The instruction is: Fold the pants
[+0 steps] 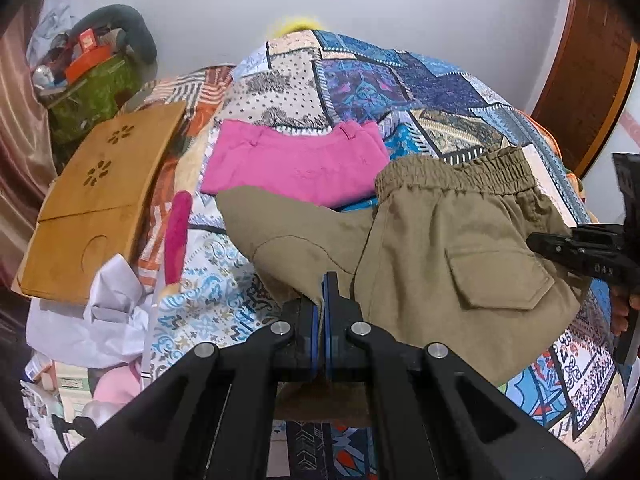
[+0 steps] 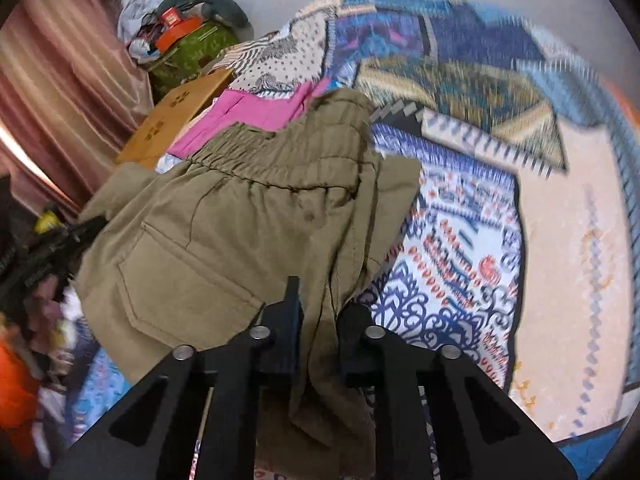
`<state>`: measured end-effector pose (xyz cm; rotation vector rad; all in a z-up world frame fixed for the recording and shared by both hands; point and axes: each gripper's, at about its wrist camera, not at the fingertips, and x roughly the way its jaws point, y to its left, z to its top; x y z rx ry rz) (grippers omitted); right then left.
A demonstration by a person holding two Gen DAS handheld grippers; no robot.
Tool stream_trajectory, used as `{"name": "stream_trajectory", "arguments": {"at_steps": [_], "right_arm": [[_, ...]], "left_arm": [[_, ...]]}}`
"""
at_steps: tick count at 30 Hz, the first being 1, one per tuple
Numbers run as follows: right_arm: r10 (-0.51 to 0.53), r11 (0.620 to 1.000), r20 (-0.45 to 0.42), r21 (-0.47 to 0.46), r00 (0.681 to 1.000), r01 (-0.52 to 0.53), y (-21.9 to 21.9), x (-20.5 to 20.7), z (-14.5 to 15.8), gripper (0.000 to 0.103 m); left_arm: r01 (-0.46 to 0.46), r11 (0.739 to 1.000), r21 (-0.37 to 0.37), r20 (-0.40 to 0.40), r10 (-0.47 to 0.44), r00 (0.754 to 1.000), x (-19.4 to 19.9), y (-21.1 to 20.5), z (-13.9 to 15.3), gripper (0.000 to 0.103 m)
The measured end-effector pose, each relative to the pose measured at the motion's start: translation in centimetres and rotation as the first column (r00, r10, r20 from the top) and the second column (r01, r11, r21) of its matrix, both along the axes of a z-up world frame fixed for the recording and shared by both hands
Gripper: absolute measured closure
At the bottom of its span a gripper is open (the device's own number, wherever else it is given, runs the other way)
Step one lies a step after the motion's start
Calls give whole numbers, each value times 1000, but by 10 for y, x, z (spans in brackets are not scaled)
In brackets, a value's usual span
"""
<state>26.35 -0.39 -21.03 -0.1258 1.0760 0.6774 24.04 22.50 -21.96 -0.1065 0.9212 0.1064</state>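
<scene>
Left gripper [image 1: 322,304]: jaws closed tight on a khaki fold.
Pants [image 1: 420,240]: olive khaki, elastic waistband, flap pocket (partly folded), lying on the patterned bedspread [image 1: 400,92] just beside pink shorts [image 1: 296,164].
Right gripper [image 2: 318,320]: jaws parted, fabric between them.

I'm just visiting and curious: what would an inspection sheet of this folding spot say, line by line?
Surface: patchwork bedspread, rumpled.
Job's things: khaki pants partly lifted, elastic waistband away from the cameras, flap pocket showing.
Clutter: folded pink garment behind the pants; wooden board; green bag stuffed with items.
Grippers: left gripper shut on the pants' edge; right gripper has fabric between parted fingers.
Cables: nothing seen.
Surroundings: white wall, pink curtain, wooden door.
</scene>
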Motion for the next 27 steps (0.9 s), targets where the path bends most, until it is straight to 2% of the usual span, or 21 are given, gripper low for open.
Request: {"name": "stream_trajectory", "arguments": {"at_steps": [2, 6, 11, 17, 23, 27], "right_arm": [[20, 999, 64, -28, 998, -18, 5, -7, 9, 94], [21, 1000, 85, 8, 996, -21, 5, -2, 32, 96], [29, 998, 165, 46, 986, -37, 19, 3, 74, 96], [36, 997, 277, 61, 960, -55, 53, 25, 113, 96], [15, 997, 302, 70, 953, -38, 84, 61, 113, 96], [4, 998, 310, 66, 951, -25, 108, 87, 95, 96]], "left_arm": [[0, 1000, 29, 21, -1, 1000, 0, 0, 9, 102], [5, 998, 62, 71, -9, 997, 2, 1, 35, 102], [-5, 990, 140, 134, -14, 991, 13, 2, 70, 102], [-65, 989, 133, 186, 39, 982, 40, 34, 99, 102], [-141, 989, 37, 177, 132, 975, 87, 85, 92, 102], [-169, 984, 57, 154, 159, 975, 125, 107, 71, 102]]}}
